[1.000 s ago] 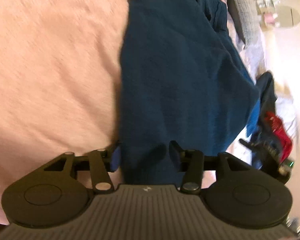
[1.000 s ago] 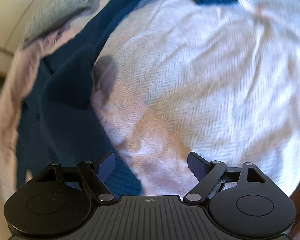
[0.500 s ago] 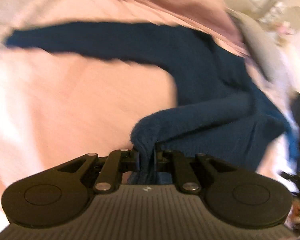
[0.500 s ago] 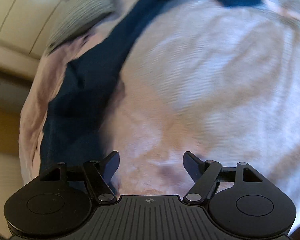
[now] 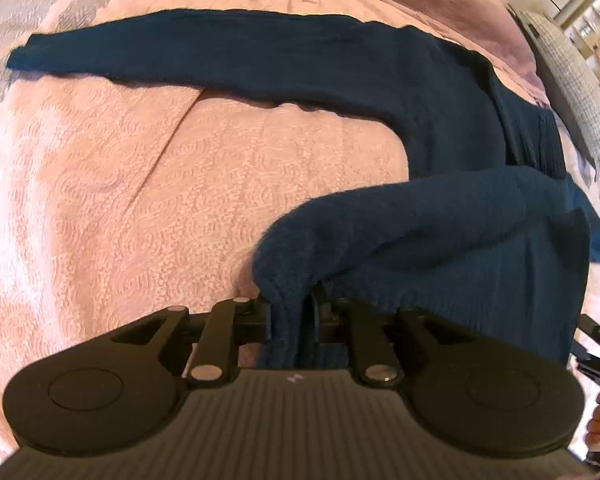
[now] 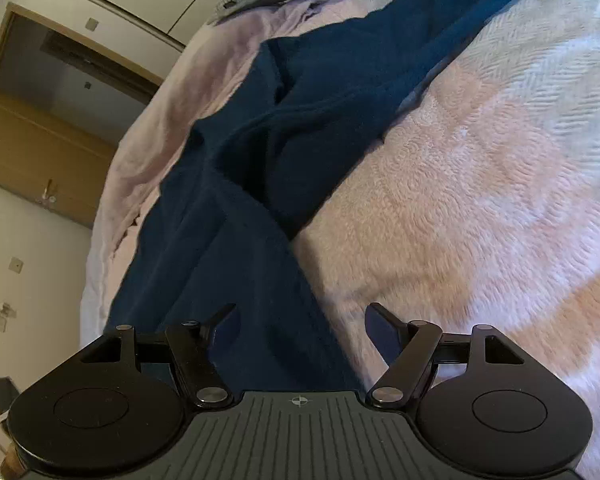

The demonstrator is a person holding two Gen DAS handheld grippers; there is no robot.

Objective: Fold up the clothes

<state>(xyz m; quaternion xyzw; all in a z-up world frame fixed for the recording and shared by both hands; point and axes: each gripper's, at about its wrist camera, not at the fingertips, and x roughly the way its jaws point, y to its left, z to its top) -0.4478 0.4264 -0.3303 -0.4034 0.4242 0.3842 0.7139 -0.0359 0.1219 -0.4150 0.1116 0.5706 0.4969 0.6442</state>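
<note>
- The bed point(image 5: 148, 184), under a pink textured bedspread point(image 6: 480, 184), is carrying everything; its soft, nubbly surface is probably going to grip knitwear a little and give under any pressing.
- The navy sweater point(image 5: 452, 92) is lying across the bed, one sleeve point(image 5: 172, 46) stretching flat out to the left in the left wrist view, the other sleeve point(image 5: 400, 220) being lifted and arching back over the body.
- It is looking like a thick, soft knit: limp, light to moderate in weight, unlikely to slip, likely to sag and stretch when carried by one point. Cuffs, hem corners and shoulder seams are looking like the best places to take hold.
- The grey cushion point(image 5: 568, 80) and a rumpled lilac sheet point(image 6: 172, 92) are lying beside the collar end, crowding the space a fold may need there.
- The left hand-held gripper point(image 5: 294, 312) is pinching the cuff end of the lifted sleeve, fingers closed tight on the bunched knit.
- The right hand-held gripper point(image 6: 300, 320) is hovering with fingers spread wide and holding nothing, over the edge of the sweater body where it meets the bedspread.
- A dark object, partly seen at the right border of the left wrist view, is too cut off to identify.
</note>
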